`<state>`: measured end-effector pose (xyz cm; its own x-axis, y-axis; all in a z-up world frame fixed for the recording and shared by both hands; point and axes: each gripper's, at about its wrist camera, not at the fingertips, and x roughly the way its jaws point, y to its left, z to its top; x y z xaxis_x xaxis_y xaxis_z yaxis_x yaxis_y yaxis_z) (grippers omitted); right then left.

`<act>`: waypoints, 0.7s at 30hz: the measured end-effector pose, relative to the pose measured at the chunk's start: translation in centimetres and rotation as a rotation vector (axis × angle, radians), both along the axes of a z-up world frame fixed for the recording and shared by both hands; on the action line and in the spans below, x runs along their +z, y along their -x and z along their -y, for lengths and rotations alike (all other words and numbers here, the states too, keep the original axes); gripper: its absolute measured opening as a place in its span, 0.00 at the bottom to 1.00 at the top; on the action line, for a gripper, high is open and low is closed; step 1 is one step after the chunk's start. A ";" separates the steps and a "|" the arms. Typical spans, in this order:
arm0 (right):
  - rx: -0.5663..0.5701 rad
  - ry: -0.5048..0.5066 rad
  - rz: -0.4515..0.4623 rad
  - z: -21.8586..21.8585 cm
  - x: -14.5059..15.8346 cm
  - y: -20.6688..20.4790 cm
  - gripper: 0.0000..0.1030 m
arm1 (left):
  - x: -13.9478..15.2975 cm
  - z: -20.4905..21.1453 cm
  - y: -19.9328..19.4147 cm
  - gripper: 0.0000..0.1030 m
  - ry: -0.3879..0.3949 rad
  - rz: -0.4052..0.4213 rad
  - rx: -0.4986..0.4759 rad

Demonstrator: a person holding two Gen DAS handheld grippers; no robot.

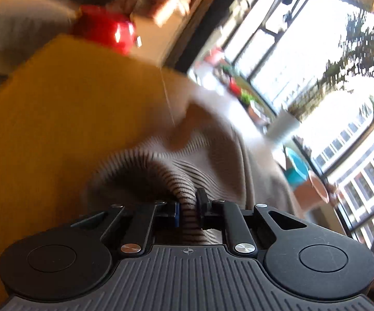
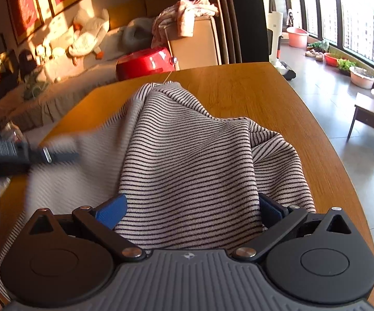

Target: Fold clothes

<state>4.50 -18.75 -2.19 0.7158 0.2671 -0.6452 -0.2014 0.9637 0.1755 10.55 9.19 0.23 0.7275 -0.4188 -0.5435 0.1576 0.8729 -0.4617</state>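
Left wrist view: the left gripper (image 1: 187,208) has its fingers drawn close together, pinching a bunched fold of the striped garment (image 1: 212,150). The cloth rises from the jaws and spreads, blurred, over the wooden table (image 1: 57,108). Beyond the table edge sits a red basin (image 1: 104,27); its contents cannot be made out through the blur. A turquoise tub (image 1: 297,167) and a pinkish tub (image 1: 319,186) stand by the windows, contents unreadable.

Right wrist view: the right gripper (image 2: 190,211) has its fingers spread wide, blue pads (image 2: 111,210) showing on both sides. The striped garment (image 2: 187,155) lies heaped between them, draped over the gripper body; no pinch is evident. The garment rests on the wooden table (image 2: 264,90), with the left gripper (image 2: 44,155) blurred at its left edge. Past the table, the red basin (image 2: 145,63) shows no visible contents. By the windows, a pink tub (image 2: 297,36) shows nothing inside, while low pots (image 2: 344,66) hold green plants. Pale clothes (image 2: 187,13) are piled on a cabinet (image 2: 199,44).
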 end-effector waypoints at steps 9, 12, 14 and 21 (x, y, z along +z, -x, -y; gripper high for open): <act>0.013 0.070 -0.023 -0.9 0.0 -0.6 1.00 | 0.0 -7.4 -4.9 0.13 0.053 -0.036 0.090; 0.035 0.117 -0.039 -1.4 0.1 -1.1 1.00 | -1.5 -7.6 -5.6 0.14 0.038 -0.079 0.083; 0.043 0.121 -0.052 -1.5 0.2 -1.5 1.00 | -2.2 -7.8 -5.9 0.14 0.040 -0.093 0.077; -0.015 0.175 0.094 -2.3 3.1 -0.9 1.00 | -0.8 -7.7 -7.3 0.23 0.031 -0.129 -0.026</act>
<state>5.36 -16.49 0.88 0.7783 0.1459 -0.6107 -0.1949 0.9807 -0.0141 17.85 16.85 -0.58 0.6411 -0.4546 -0.6183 0.1171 0.8542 -0.5067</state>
